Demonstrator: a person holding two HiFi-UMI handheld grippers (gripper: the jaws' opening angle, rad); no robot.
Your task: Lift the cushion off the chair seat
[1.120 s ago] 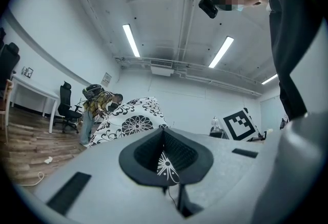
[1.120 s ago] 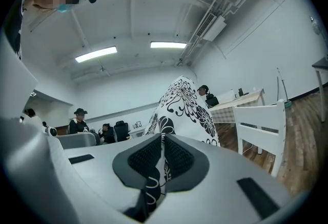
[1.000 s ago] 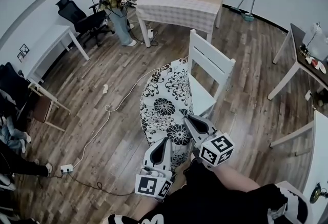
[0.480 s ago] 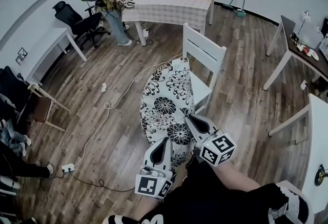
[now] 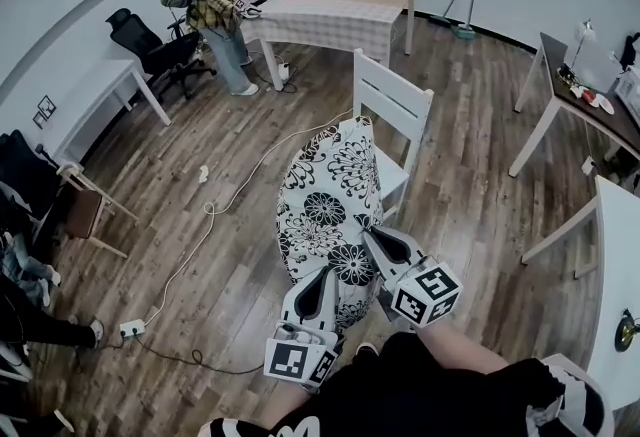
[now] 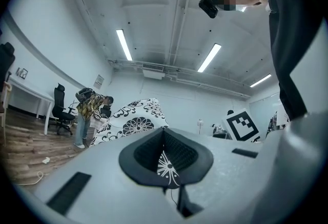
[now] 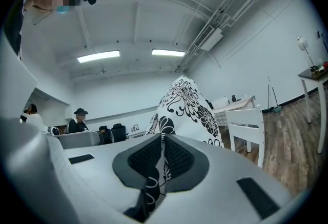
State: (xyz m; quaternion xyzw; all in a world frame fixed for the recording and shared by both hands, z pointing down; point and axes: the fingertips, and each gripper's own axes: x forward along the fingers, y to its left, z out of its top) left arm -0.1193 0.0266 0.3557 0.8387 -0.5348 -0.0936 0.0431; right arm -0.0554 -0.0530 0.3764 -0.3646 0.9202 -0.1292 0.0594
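Two claws are shut on the near edge of the flowered cushion [image 5: 328, 195], the left claw [image 5: 324, 277] and the right claw [image 5: 370, 237] side by side, fabric pinched between each pair of jaws. The cushion is held up ahead of them, just beside the white chair [image 5: 395, 105]. Below is a wooden floor [image 5: 220, 255]. A cloth-covered tabletop [image 5: 330, 15] and a standing person [image 5: 222, 5] are seen well beyond.

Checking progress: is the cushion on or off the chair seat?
Off: left gripper and right gripper hold the cushion up, apart from the white chair.
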